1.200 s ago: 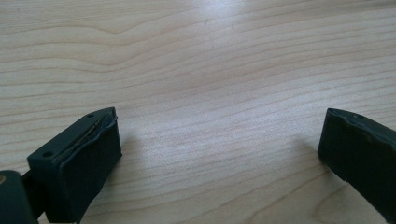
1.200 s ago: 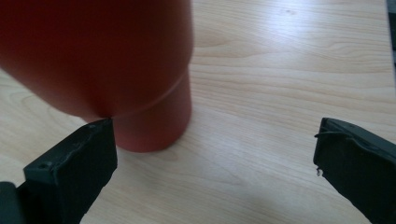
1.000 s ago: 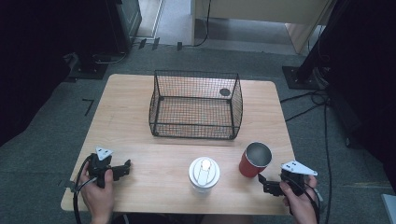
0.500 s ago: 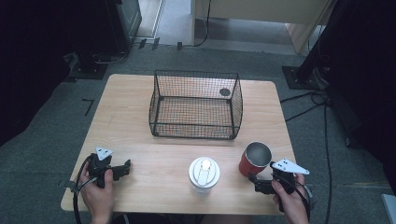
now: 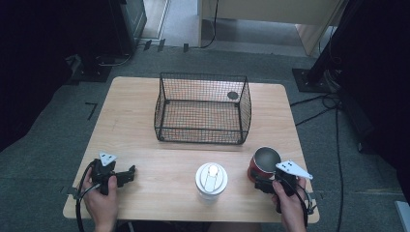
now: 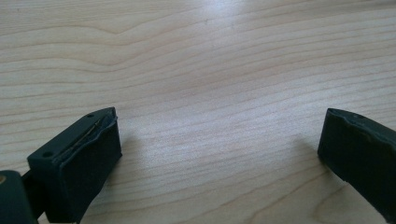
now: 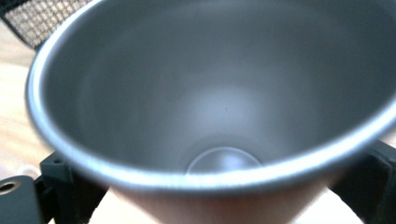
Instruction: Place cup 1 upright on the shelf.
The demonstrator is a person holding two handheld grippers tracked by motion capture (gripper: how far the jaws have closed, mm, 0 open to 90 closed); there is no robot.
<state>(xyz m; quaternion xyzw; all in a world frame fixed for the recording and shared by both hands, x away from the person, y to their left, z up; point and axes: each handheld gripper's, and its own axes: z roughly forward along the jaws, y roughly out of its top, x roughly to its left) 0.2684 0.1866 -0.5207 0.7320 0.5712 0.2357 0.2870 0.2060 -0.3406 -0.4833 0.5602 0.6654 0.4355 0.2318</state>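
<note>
Fingers of the right gripper, just closing in, flank the red cup near the table's front right edge, its rim hiding any contact, while the left gripper gapes empty over bare wood, beyond the white lidded cup and wire basket.

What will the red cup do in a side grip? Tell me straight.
The red cup looks like rigid metal, so it should not crush. Its smooth, tapered wall may slip downward between the right gripper jaws, which have just been closing around it. It is empty, so probably light, and could tip if nudged.
</note>
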